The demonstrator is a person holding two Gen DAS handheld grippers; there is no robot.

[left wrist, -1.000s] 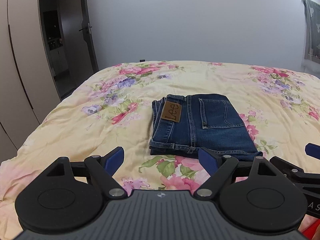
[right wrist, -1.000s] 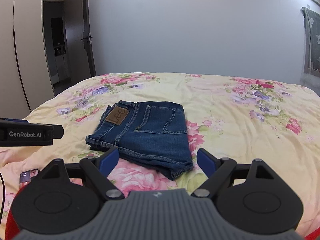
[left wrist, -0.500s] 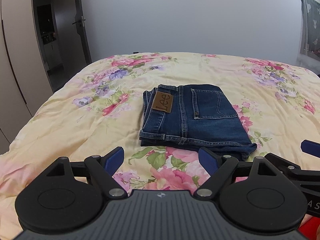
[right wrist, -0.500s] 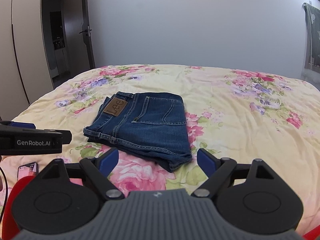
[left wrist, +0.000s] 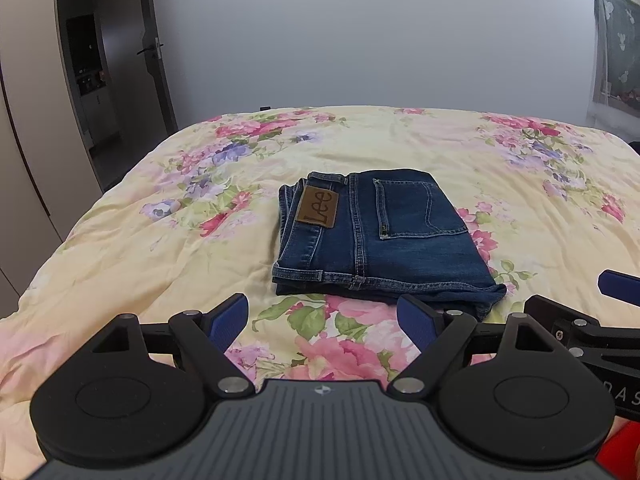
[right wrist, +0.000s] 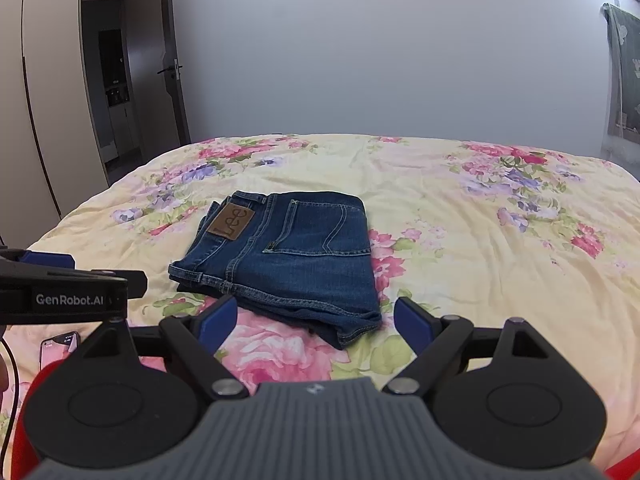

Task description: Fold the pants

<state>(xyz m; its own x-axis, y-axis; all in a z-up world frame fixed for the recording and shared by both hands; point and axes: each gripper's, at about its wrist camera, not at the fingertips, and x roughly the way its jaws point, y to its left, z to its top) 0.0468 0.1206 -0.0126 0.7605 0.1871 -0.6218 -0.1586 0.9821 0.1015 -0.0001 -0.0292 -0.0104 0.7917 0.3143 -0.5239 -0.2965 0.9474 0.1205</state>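
- Both grippers have drawn back slightly from the jeans (left wrist: 380, 240).
- Jeans lie folded mid-bed (left wrist: 120, 248), waistband leftward, long axis left-right.
- Left gripper (left wrist: 324, 320) and right gripper (right wrist: 316, 320): fingers spread, empty, above the bed.

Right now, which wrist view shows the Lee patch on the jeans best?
The left wrist view: the leather patch sits near frame centre, lettering large and clear. The right wrist view shows the same patch smaller, left of centre and more slanted, though readable.
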